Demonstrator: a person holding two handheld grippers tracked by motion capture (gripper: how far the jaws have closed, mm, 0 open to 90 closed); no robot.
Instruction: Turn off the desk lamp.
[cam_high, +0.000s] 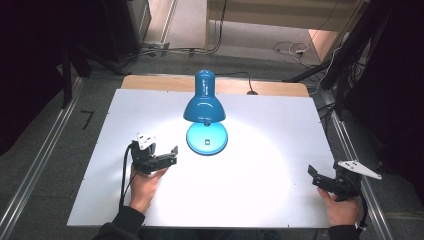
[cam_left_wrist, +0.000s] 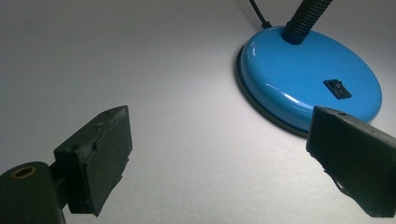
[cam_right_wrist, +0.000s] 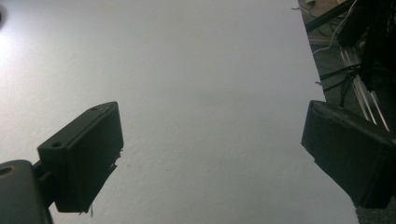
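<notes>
A blue desk lamp (cam_high: 204, 102) stands at the middle back of the white table (cam_high: 260, 200), lit, with a bright pool of light under its shade. Its round blue base (cam_left_wrist: 310, 79) carries a small black rocker switch (cam_left_wrist: 337, 88). My left gripper (cam_high: 167, 159) is open, held just left of the base, with nothing between its jaws. In the left gripper view the base lies close ahead on the right, beyond the right jaw. My right gripper (cam_high: 320, 179) is open over the table's right front edge, far from the lamp, and holds nothing.
The lamp's black cord (cam_high: 240, 76) runs off the back of the table. Metal rails (cam_high: 35, 165) flank the table on both sides. Cables (cam_high: 290, 48) lie on the floor behind. The table's right edge (cam_right_wrist: 322, 93) is close to the right gripper.
</notes>
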